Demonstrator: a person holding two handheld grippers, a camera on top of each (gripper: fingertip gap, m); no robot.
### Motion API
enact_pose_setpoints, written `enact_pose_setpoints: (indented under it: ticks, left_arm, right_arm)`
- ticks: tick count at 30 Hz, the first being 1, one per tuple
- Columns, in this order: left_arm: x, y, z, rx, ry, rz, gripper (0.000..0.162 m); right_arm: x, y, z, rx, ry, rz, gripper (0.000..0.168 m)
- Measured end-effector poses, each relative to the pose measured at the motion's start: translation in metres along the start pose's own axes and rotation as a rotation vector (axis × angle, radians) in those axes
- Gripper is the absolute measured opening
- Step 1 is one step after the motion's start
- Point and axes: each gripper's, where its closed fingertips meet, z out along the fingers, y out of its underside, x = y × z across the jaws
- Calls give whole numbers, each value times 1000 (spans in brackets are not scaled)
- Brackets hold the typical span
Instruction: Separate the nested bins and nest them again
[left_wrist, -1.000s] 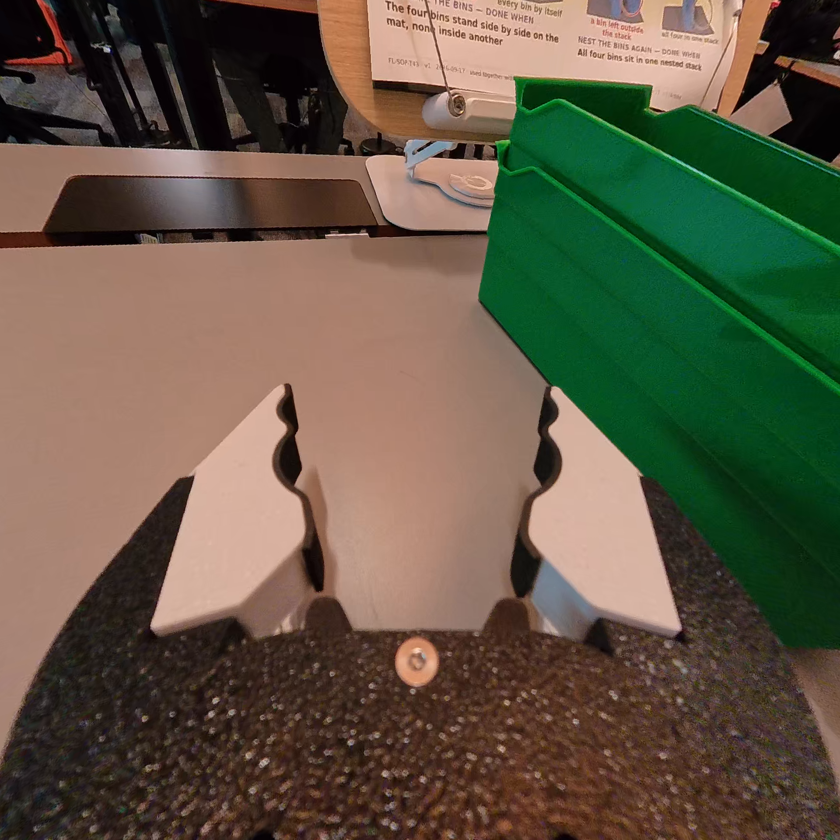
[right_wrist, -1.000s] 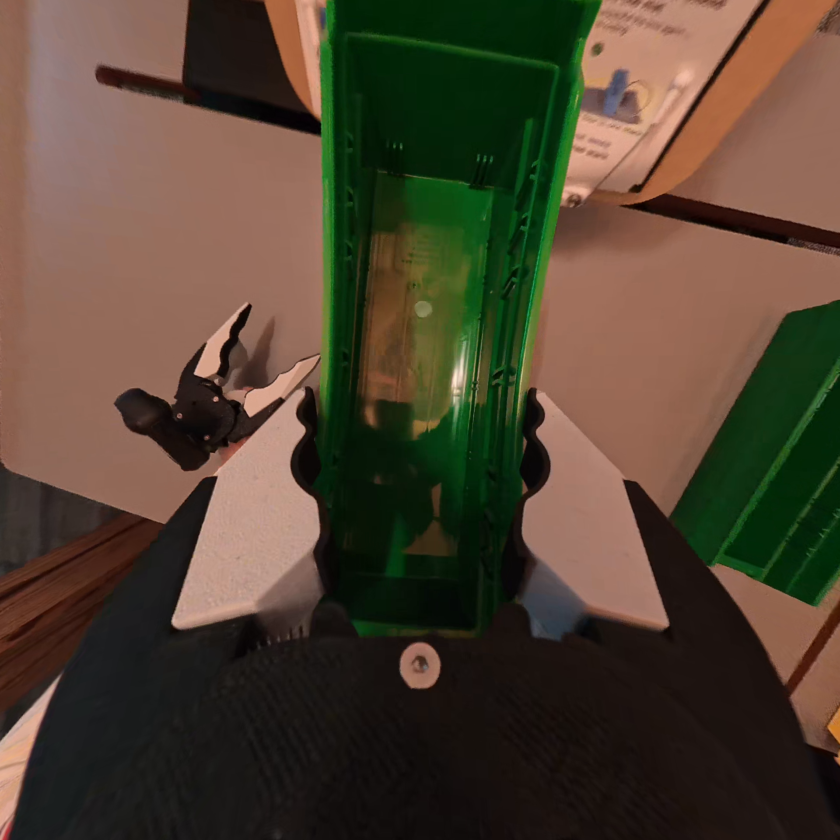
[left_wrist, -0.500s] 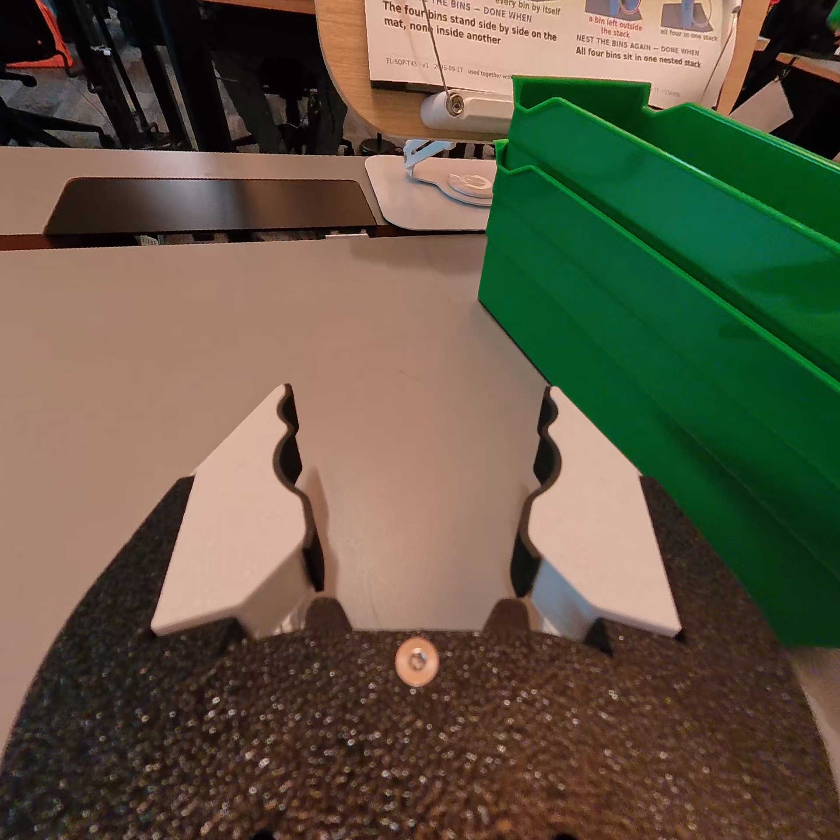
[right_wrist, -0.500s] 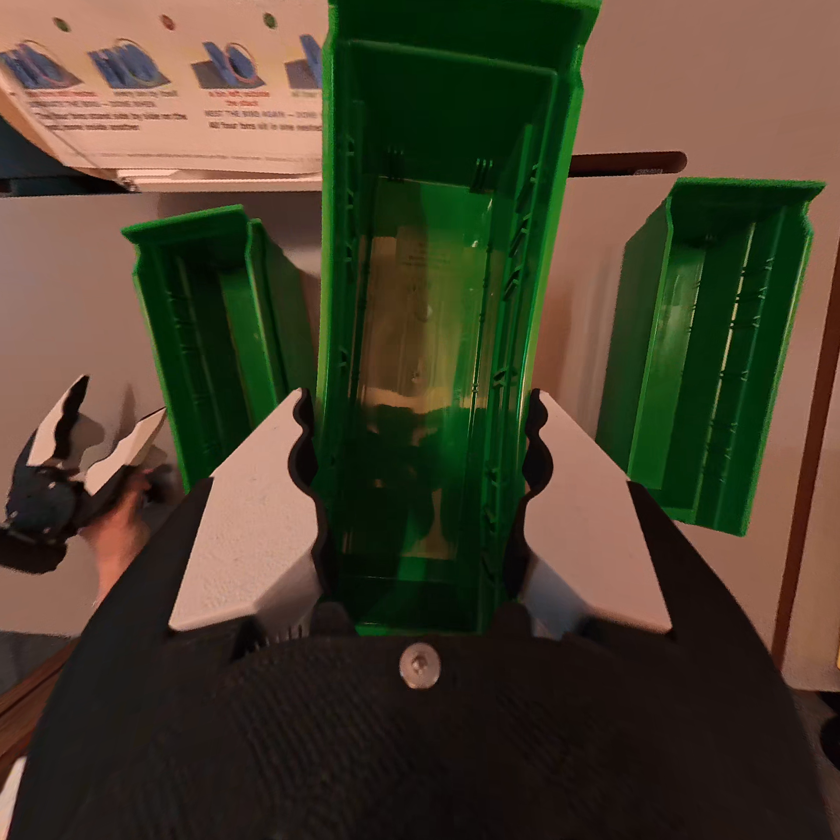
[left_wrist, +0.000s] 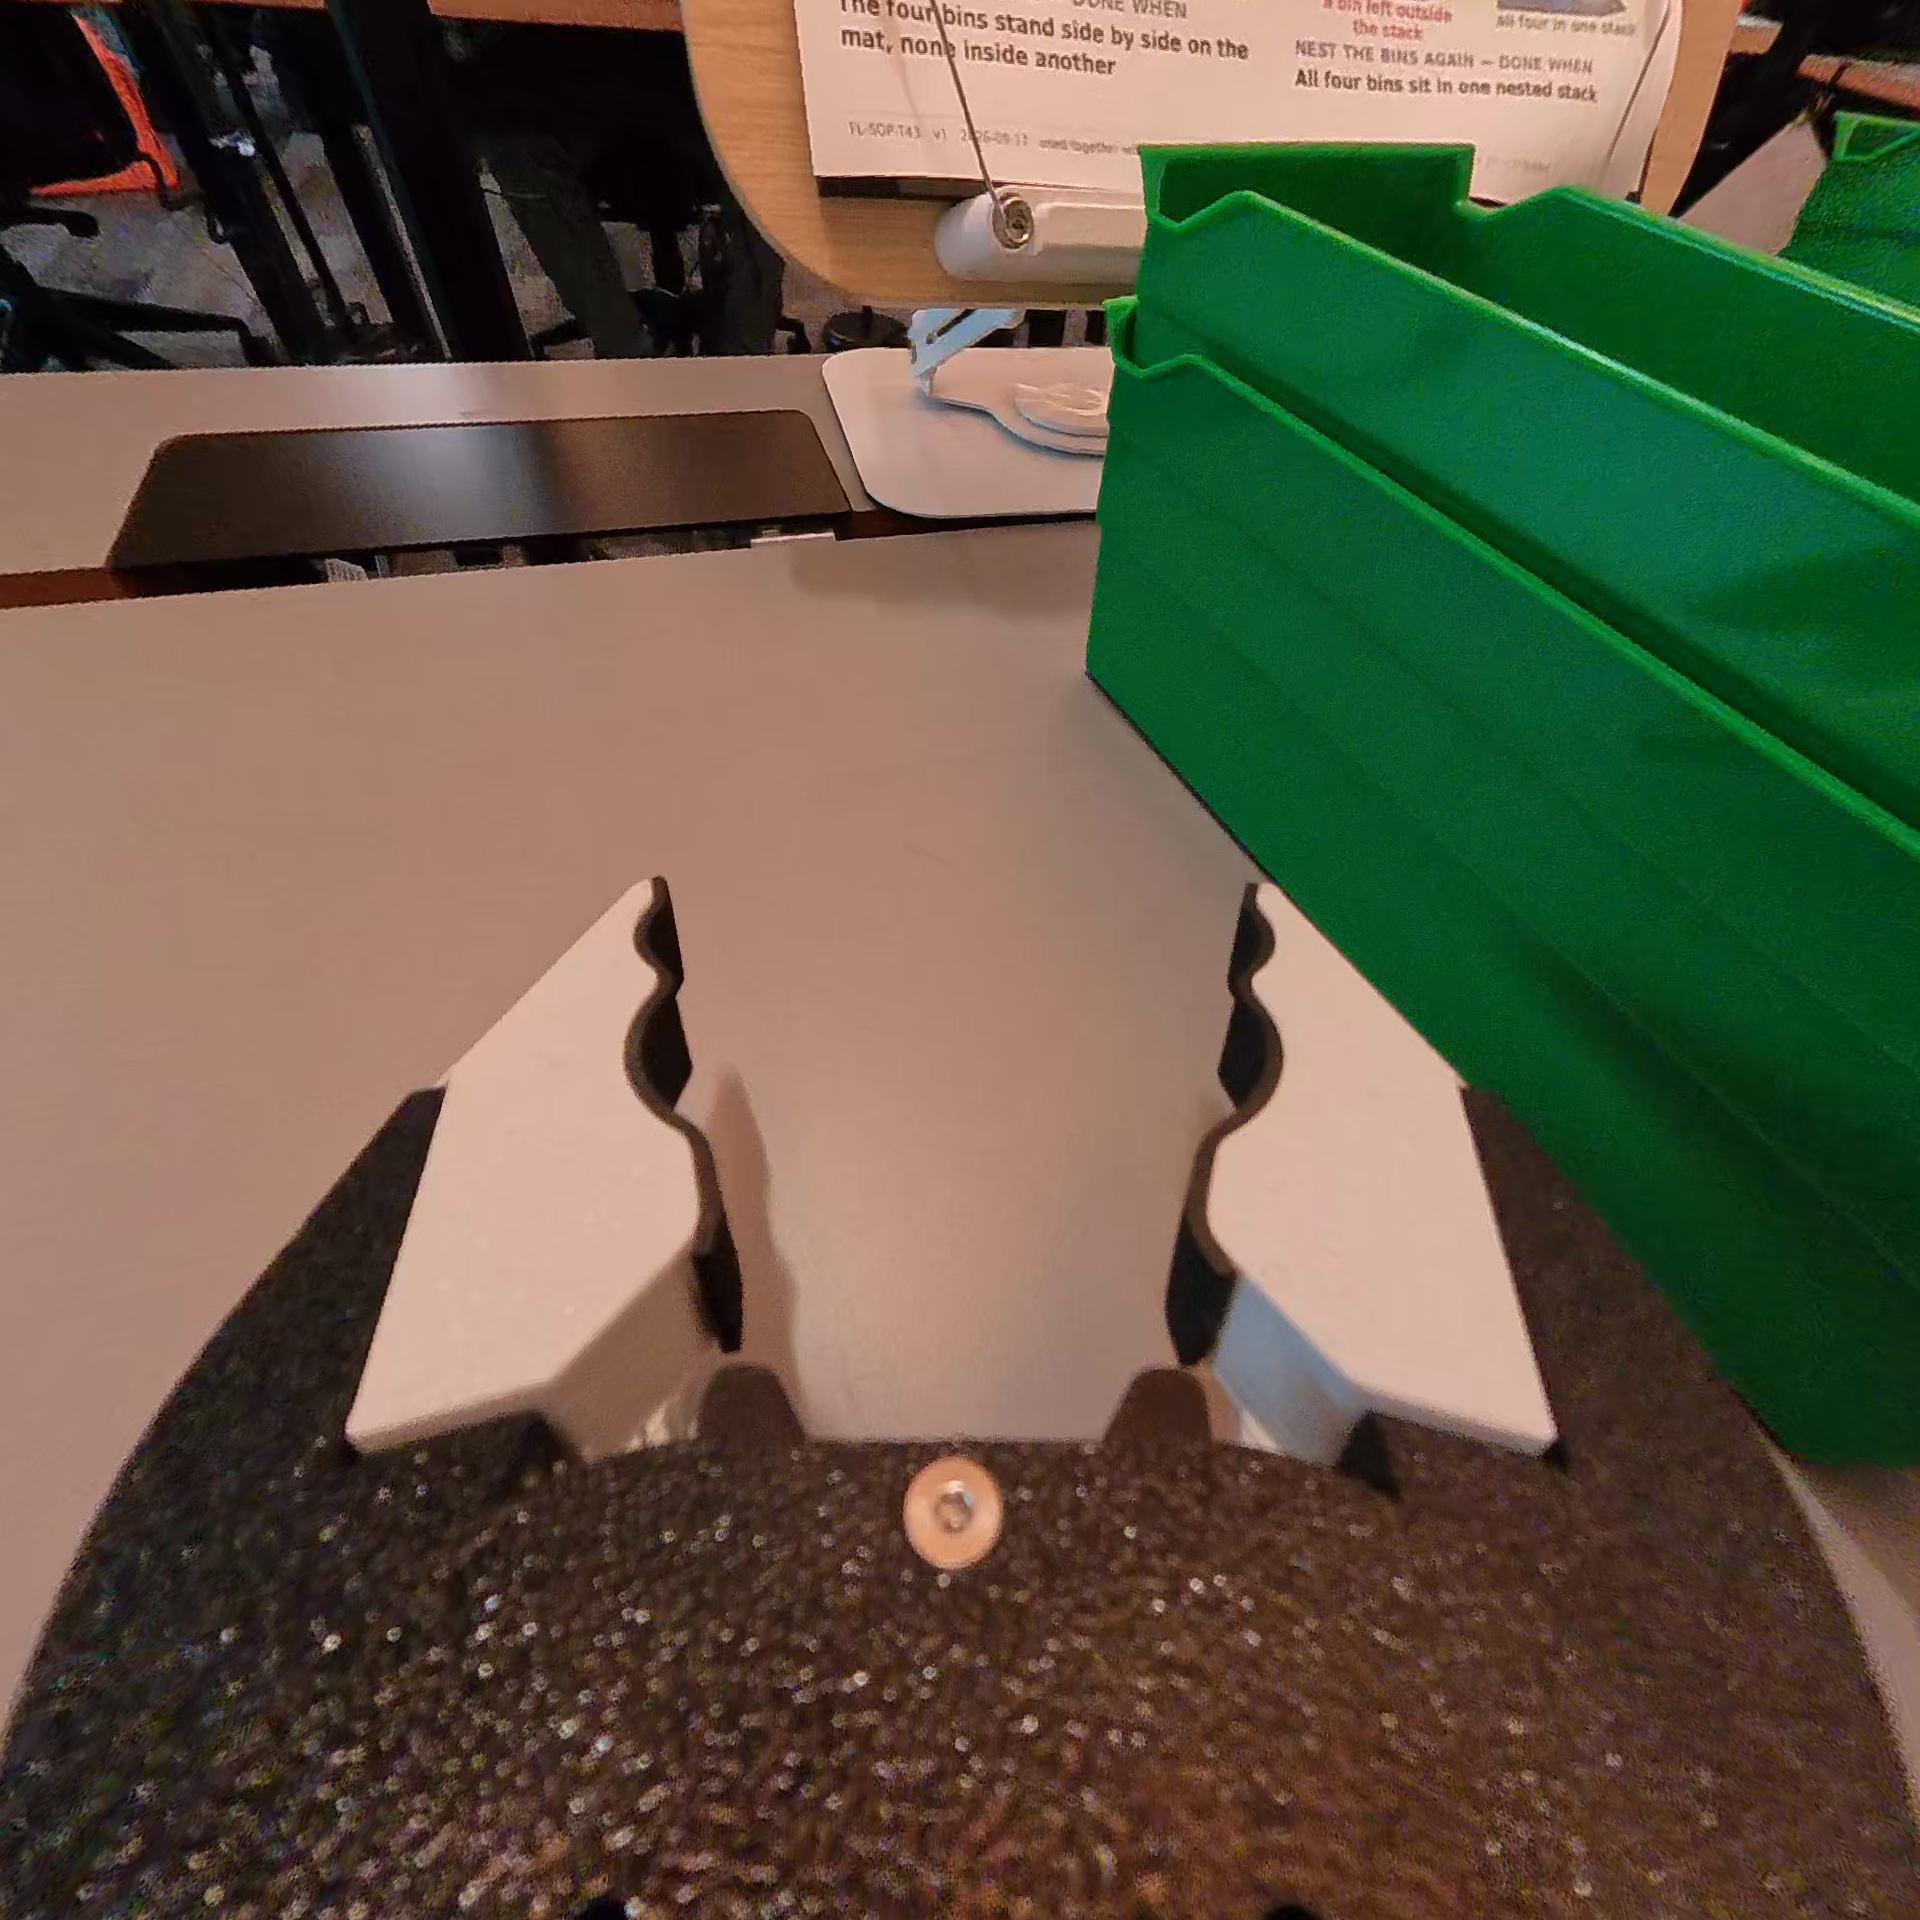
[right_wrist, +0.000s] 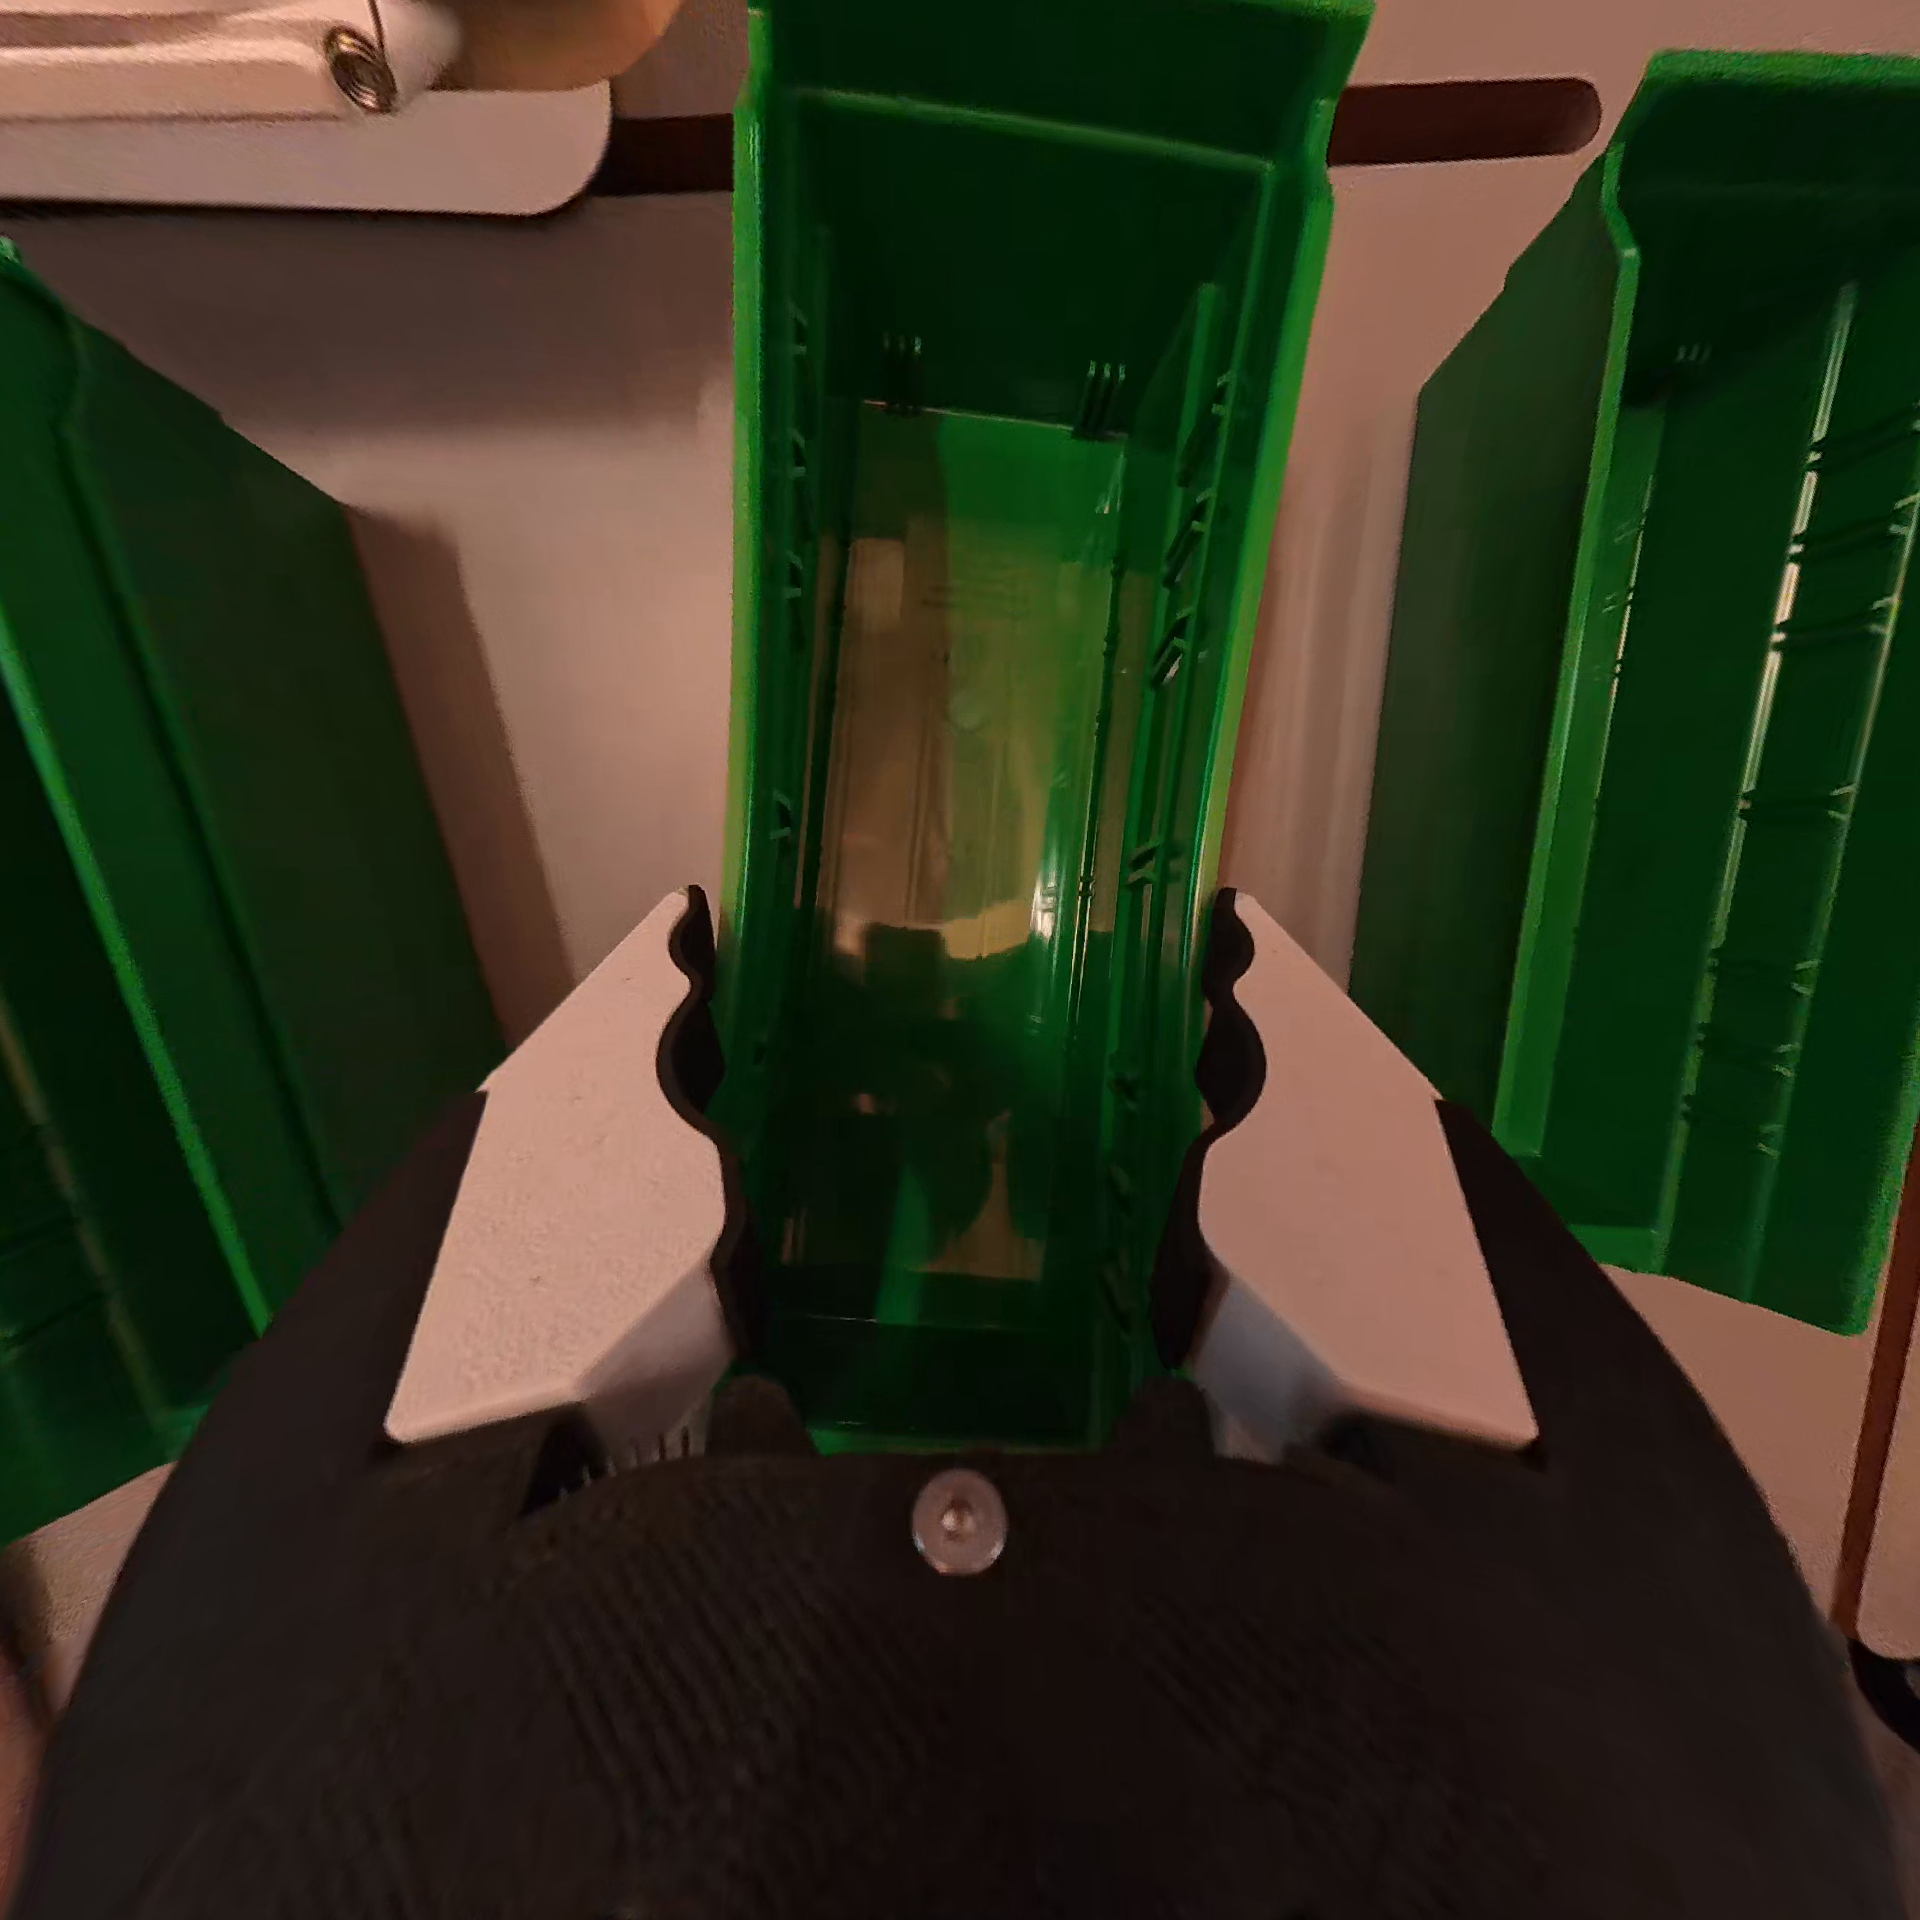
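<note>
The grey table (left_wrist: 416, 831) fills the left wrist view, and on its right side sits the nested pair of green bins (left_wrist: 1507, 644), one inside the other, with a clipboard stand (left_wrist: 997, 223) at the far edge. The right wrist view has swung in the last second from looking out over bare table to looking straight down, so the nested pair now shows close on the left and a single green bin (right_wrist: 1683, 727) stands apart on the right. Between them hangs the carried green bin (right_wrist: 997, 727), open side toward the camera, its near end clamped between the right gripper (right_wrist: 961, 1039) fingers, one on each long wall. That reads as the carried bin being brought in over the gap; whether it goes down alone or into the pair cannot be told yet. The left gripper (left_wrist: 956, 1039) waits low over the table just left of the nested pair, fingers spread wide and holding nothing, exactly as it was a second ago.
</note>
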Motion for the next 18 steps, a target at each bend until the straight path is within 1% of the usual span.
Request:
enact_pose_setpoints:
  ticks: [4, 9, 18]
  left_arm:
    - [3, 1, 0, -5, -9, 34, 103]
    - [3, 1, 1, -6, -13, 41, 103]
    - [2, 1, 1, -7, -13, 36, 103]
  right_arm:
    - [2, 6, 10, 46, 25, -19, 95]
    - [-2, 8, 22, 84, 16, -36, 96]
    - [-4, 9, 37, 104, 28, -64, 98]
